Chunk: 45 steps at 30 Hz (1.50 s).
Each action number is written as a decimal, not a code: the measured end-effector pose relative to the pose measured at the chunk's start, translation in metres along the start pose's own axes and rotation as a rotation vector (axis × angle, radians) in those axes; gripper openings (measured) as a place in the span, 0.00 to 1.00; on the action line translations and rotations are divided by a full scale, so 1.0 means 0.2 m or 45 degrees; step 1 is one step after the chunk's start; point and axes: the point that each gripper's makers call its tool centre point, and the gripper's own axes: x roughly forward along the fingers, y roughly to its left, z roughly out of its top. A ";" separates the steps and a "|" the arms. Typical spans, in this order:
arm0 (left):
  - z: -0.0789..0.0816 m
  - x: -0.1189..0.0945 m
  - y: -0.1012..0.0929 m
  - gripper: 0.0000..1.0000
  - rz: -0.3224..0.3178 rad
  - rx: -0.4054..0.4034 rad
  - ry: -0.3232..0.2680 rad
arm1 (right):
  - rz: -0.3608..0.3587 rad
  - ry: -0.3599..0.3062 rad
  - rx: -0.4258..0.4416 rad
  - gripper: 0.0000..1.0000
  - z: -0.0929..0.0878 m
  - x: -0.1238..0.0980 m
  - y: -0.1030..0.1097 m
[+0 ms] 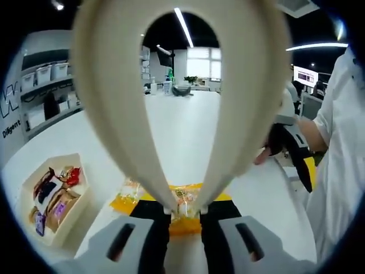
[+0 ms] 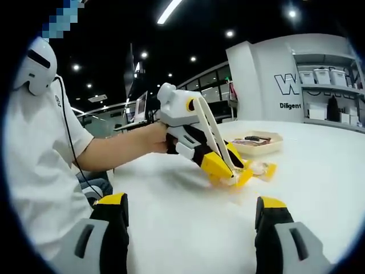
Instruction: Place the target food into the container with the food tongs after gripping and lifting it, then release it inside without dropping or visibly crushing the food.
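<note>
While left tool (image 1: 185,210) pinches tongs (image 1: 171,85), snack packet (image 1: 185,200) yellow-orange, translucent; right tool (image 2: 191,222) wide.

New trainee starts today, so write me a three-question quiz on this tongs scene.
1. True or false: the yellow packet already lies inside the container.
2. What does the left tool clamp? A) the food tongs B) a spoon C) the packet directly
3. Fill in: the right tool is ____ and holds nothing.
Key: 1 false, it lies on the table beside the container; 2 A; 3 open.
</note>
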 end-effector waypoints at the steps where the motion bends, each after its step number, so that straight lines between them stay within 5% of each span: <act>1: 0.00 -0.01 0.00 0.17 0.001 0.002 -0.001 | 0.000 0.001 0.000 0.93 0.00 0.00 0.00; 45: 0.15 -0.27 0.17 0.17 0.051 0.057 -0.006 | -0.003 -0.006 -0.012 0.92 0.02 0.00 0.00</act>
